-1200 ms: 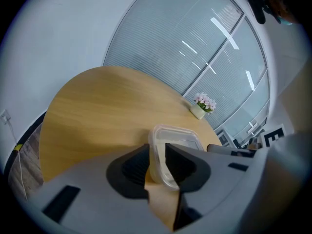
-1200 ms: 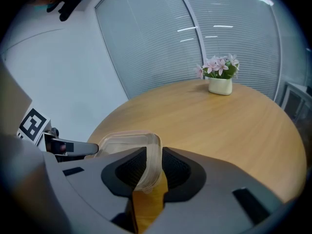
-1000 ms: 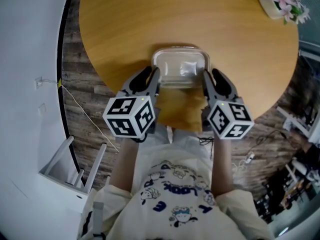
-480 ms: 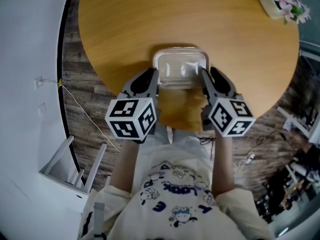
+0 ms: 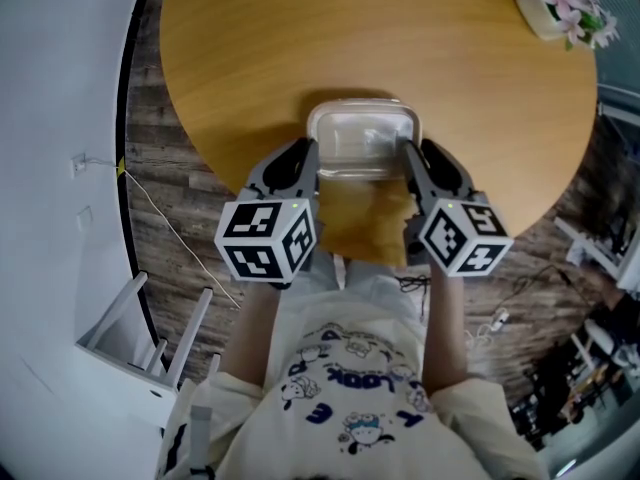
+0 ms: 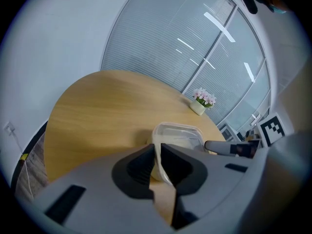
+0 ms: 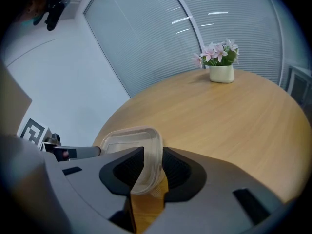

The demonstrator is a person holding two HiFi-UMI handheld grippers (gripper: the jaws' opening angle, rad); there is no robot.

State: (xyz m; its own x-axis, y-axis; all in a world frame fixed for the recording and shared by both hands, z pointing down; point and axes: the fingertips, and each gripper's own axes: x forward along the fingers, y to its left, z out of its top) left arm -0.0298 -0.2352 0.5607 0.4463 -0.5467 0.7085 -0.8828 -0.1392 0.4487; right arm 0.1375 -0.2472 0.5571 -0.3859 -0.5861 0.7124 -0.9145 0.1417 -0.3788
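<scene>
Container (image 5: 363,138) slightly farther right

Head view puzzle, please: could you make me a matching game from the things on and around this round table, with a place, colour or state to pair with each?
Column one:
1. clear container
2. potted flowers
3. left gripper
4. table

Column two:
A. stands near the far right edge of the table
B. jaws closed on a thin plastic rim
C. see-through, gripped at both ends
D. light wood colour

Pairs: 1-C, 2-A, 3-B, 4-D.
</scene>
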